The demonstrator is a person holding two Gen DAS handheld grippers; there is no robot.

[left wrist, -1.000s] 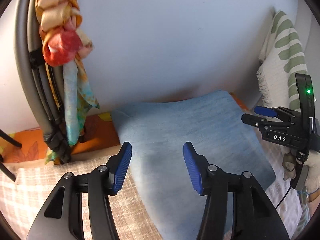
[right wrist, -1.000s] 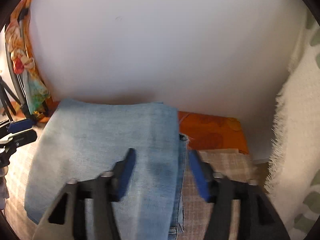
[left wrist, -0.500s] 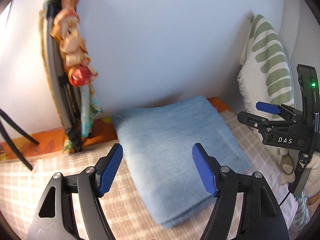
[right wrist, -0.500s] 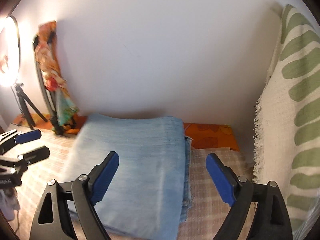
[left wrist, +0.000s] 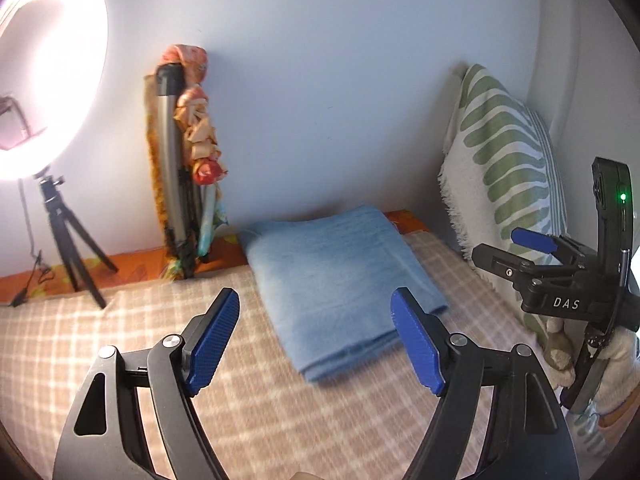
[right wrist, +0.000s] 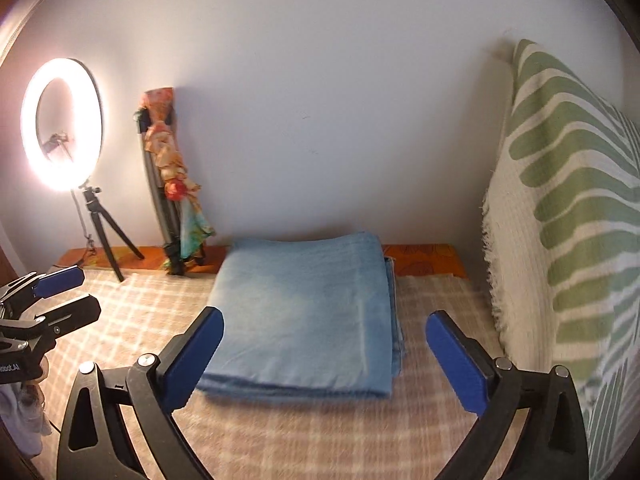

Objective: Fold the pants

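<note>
1. Folded pants (right wrist: 304,312) lying flat on the checked blanket (right wrist: 320,436), close to the wall (right wrist: 320,100), between the propped tripod wrapped in patterned cloth (right wrist: 172,184) and the leaf-print throw (right wrist: 568,216).
2. Left gripper (left wrist: 316,340) clear of the pants and short of their near edge, jaws just opened wider, nothing between them.
3. Right gripper (right wrist: 324,356) likewise off the pants, jaws just spread to their widest, empty.
4. Folding apparently complete; best finished by drawing both grippers straight away, without brushing the stack or dragging its near edge.
5. Worth checking on the side nearest the throw, where lower layers peek out past the top one; squaring up only if wanted.
6. Pale blue denim, soft and faded, a thick rectangular bundle with rounded fold edges.
7. Blanket woolly, beige and white plaid; throw coarse-woven and fringed; ring light (right wrist: 60,124) glowing beyond the tripod.
</note>
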